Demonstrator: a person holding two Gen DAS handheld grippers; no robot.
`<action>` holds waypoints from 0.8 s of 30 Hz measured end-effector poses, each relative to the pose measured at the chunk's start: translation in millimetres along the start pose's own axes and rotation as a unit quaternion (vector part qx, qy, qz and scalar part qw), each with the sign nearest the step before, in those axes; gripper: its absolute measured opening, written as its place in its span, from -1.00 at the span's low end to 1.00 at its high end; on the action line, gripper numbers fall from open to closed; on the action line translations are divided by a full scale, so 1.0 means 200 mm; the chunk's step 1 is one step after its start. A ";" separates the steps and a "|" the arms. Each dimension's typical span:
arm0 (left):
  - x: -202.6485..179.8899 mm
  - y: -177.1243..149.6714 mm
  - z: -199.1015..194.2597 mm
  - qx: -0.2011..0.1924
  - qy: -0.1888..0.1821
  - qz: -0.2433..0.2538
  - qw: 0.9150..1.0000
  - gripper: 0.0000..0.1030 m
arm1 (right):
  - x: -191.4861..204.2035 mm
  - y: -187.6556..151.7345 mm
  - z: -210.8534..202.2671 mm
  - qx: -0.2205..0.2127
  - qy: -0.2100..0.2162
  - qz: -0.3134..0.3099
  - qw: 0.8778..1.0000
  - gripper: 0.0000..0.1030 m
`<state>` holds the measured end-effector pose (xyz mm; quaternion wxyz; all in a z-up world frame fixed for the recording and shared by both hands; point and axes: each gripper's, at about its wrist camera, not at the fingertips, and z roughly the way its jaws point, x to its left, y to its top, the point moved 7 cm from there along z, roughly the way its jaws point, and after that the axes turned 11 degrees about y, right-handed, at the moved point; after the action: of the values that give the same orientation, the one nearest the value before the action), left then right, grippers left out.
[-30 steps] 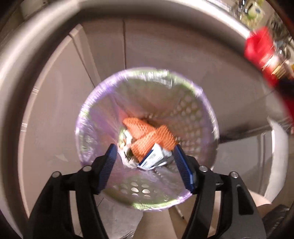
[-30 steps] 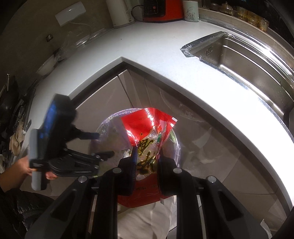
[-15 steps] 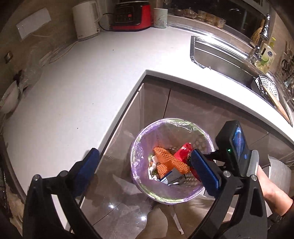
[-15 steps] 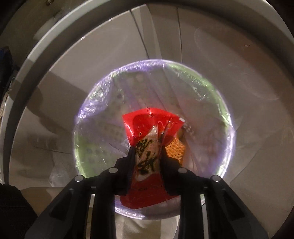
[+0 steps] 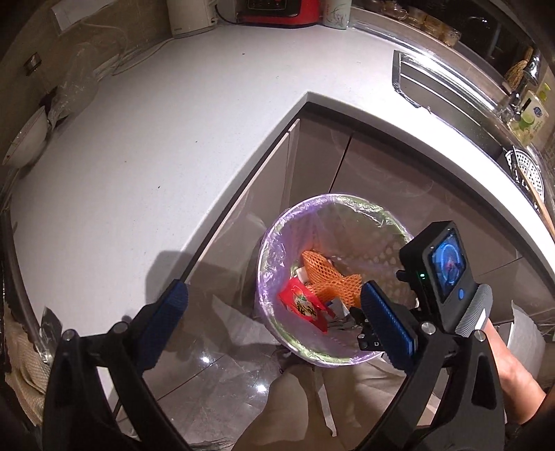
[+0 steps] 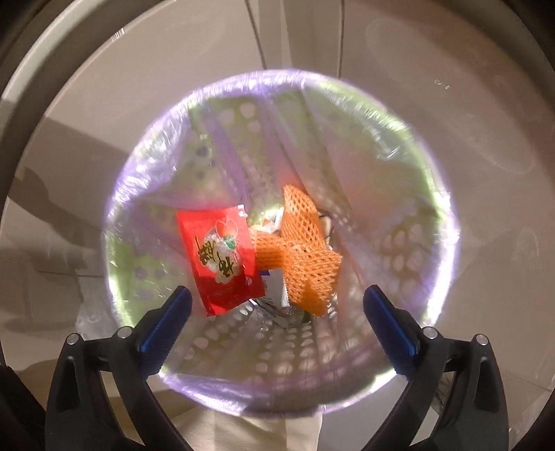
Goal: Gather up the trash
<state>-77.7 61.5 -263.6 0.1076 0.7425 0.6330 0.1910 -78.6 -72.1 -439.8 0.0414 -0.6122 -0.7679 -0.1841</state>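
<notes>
A round perforated bin (image 5: 333, 201) lined with a clear purple bag stands on the floor by the cabinet corner. Inside lie a red snack packet (image 5: 305, 308), an orange foam net (image 5: 329, 277) and paper scraps. My left gripper (image 5: 274, 295) hangs high above the bin, open and empty. In the right wrist view my right gripper (image 6: 277, 295) points straight down into the bin (image 6: 447, 243). Its jaws are opening wide with nothing between the pads. The red packet (image 6: 222, 256) lies loose below them beside the orange net (image 6: 305, 256). The right gripper's camera body (image 5: 447, 270) hovers over the bin's right rim.
A white L-shaped counter (image 5: 138, 156) wraps around the bin, with a steel sink (image 5: 451, 86) at the right and a kettle (image 5: 190, 14) and a red appliance (image 5: 281, 10) at the back. Beige cabinet doors (image 5: 381, 173) stand behind the bin. A person's hand (image 5: 510, 364) holds the right gripper.
The right gripper came down over the bin and opened, and the red packet dropped into the bin. The left gripper rose away from the bin and opened wider.
</notes>
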 end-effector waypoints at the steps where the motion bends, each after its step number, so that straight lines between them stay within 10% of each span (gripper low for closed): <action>1: 0.01 0.00 -0.01 -0.002 0.000 -0.003 1.000 0.85 | 0.01 0.00 -0.06 -0.013 0.002 0.004 1.000 0.91; 24: 0.17 0.37 -0.80 -0.208 0.045 -0.066 0.975 0.85 | 0.40 0.25 -1.65 -0.298 -0.086 -0.028 0.950 0.95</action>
<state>-73.1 68.1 -84.5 0.2431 0.6513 0.6311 0.3440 -103.8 -98.8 -97.5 -0.2144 -0.5886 -0.6953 -0.3522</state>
